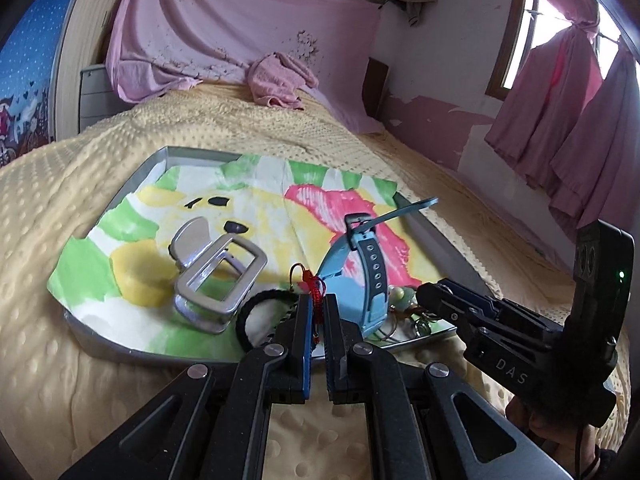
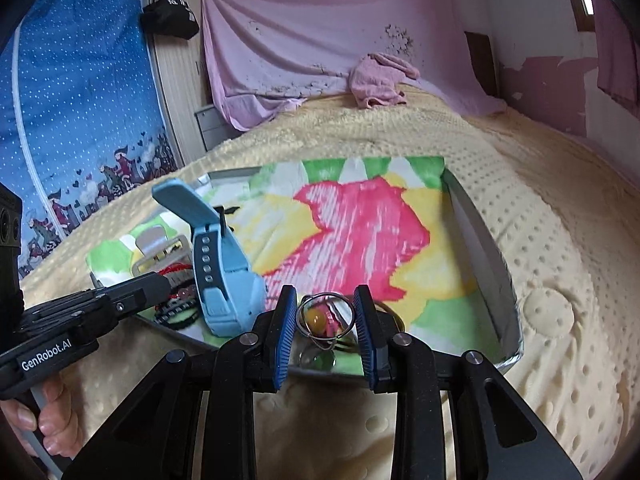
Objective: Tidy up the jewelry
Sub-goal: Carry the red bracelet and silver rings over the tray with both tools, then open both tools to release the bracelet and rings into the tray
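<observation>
A grey metal tray (image 1: 120, 350) lined with a colourful cloth lies on the bed. In it are a silver hair claw (image 1: 216, 276), a black braided band (image 1: 250, 316), a light blue watch (image 1: 360, 276) standing on its strap, and beads and rings (image 1: 404, 300). My left gripper (image 1: 318, 300) is shut on a red cord charm (image 1: 314, 284) at the tray's near edge. My right gripper (image 2: 325, 300) is open around metal rings with coloured beads (image 2: 324, 316) at the tray's near edge. The watch (image 2: 224, 268) stands just left of it.
The tray (image 2: 500, 280) sits on a yellow dotted bedspread (image 1: 60, 360). A pink towel (image 1: 280, 80) lies at the bed's far end under a pink sheet on the wall. Pink curtains (image 1: 580, 132) hang at the right.
</observation>
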Tool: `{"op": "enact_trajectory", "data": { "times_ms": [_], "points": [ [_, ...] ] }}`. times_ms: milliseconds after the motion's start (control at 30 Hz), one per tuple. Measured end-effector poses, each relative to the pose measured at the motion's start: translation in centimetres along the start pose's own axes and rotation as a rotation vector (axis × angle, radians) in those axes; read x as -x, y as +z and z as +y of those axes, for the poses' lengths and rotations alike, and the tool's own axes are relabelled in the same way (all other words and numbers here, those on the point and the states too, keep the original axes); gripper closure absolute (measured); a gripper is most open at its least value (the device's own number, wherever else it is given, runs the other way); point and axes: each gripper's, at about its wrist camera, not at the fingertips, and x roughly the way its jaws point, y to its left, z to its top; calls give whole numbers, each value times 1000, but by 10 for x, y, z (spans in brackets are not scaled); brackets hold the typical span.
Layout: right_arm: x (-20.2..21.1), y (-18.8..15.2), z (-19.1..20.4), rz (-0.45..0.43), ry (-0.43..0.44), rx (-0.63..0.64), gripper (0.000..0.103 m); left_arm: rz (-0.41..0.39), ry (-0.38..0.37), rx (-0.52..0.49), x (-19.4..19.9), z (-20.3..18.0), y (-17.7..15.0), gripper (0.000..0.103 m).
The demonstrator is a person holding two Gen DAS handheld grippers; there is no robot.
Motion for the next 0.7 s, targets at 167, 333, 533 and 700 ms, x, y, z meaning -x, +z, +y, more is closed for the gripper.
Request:
{"op": "enact_trajectory", "data": {
  "times_ms": [167, 333, 533, 700],
  "points": [
    [1, -4, 1, 1, -7, 6, 77, 15, -5, -2, 0, 0, -2, 98],
    [8, -7, 1, -12, -11, 2, 67, -3, 6, -5, 10, -1, -4, 97],
    [24, -11, -2, -42, -27, -17, 63, -18, 30, -14, 20, -1, -6, 95],
    [41, -15, -3, -87, -40, -27, 57, -25, 34, -20, 27, -3, -9, 81]
  ]
}}
